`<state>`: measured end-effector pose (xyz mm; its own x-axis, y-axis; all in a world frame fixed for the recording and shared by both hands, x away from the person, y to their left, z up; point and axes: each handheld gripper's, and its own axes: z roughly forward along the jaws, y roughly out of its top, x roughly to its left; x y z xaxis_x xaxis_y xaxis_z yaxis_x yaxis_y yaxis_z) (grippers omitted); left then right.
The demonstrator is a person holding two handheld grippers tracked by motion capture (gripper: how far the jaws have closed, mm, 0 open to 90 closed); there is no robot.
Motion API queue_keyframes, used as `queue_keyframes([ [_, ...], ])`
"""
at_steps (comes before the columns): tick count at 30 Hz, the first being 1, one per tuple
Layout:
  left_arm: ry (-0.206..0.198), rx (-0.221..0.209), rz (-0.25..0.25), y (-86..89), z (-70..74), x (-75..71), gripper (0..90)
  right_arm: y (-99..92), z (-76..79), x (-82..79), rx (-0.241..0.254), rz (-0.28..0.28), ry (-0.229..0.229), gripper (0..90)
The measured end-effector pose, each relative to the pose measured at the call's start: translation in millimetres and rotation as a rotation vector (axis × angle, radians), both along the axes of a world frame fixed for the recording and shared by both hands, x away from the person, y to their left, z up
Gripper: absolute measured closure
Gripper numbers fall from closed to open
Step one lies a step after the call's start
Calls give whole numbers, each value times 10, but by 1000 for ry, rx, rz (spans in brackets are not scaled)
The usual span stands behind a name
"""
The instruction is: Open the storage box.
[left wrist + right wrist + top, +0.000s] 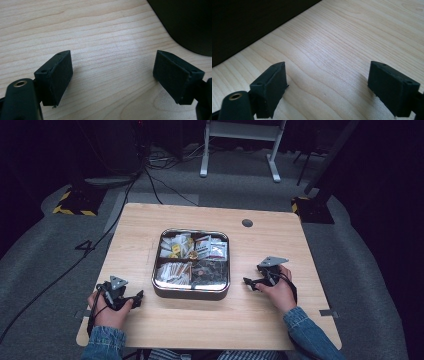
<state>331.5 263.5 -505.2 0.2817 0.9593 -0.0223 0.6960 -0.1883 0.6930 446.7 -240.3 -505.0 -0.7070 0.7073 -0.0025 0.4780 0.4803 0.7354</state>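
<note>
Packets in tin [190,291]: print too small, unreadable.

Silver tin [190,291] (dark-walled), pale wood-grain table [260,310], black hand-held gripper pads [60,75].

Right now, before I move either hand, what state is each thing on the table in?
Left gripper: open, nothing between the jaws, resting low on the table left of the tin.
Right gripper: open, nothing held, on the table right of the tin.
Tin: lid off, upright, four compartments filled with small packets.
Table: bare wood around the tin.
</note>
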Motion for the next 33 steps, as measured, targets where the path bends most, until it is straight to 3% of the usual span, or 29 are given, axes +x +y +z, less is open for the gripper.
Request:
queue_keyframes([
  [5,1,2,-4,1,1,5,166,16,23,-35,-5,-35,12,210],
  [12,3,-1,-5,-2,2,8,166,-18,40,-32,-5,-23,18,259],
  [18,3,-1,-6,-2,2,8,166,-17,88,-44,16,-18,64,301],
  [26,4,-1,-7,-2,2,10,165,-7,307,-106,49,10,34,353],
  [29,4,-1,-7,-2,2,10,165,-32,453,-139,115,29,33,395],
  [33,3,-1,-7,-3,2,10,165,-42,546,-166,126,46,-8,397],
])
